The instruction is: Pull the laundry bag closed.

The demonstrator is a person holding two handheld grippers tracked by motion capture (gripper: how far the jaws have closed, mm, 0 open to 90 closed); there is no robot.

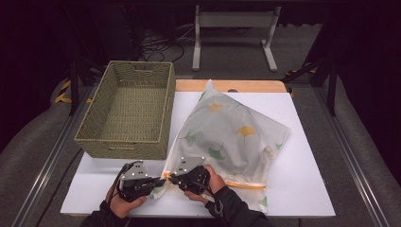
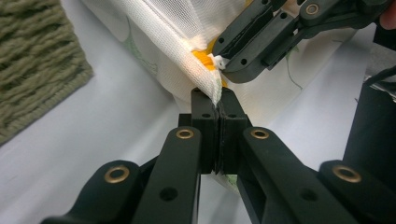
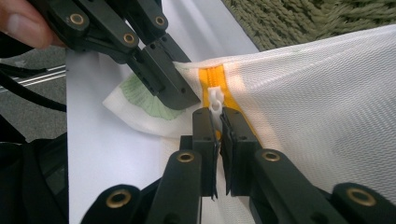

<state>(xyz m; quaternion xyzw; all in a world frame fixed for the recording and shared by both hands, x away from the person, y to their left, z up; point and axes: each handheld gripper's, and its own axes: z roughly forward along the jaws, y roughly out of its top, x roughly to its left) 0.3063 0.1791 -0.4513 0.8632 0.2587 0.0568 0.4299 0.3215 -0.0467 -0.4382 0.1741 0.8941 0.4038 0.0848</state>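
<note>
A white table (image 1: 302, 156) stands in a dark room with grey floor around it; on its left side sits a green woven basket (image 1: 127, 111), and just beside that, to the right, lies a white mesh bag (image 1: 227, 137) with leaf prints, puffed up and spread over the middle of the table. At the near edge the left gripper (image 1: 158, 182) has its jaws squeezed shut on the corner of the bag, the cloth pinched right where the yellow zipper (image 3: 211, 77) starts. Just to the right of it, almost touching, the right gripper (image 1: 171, 178) is closed too, its jaws nipping the little white zipper pull (image 3: 215, 99). From that corner the zipper runs as a long yellow line (image 1: 243, 185) along the near edge of the bag, away to the right; so the pull sits at the left end, and I think the right gripper must slide it to the right, away from the left one, while the left holds the corner steady.
</note>
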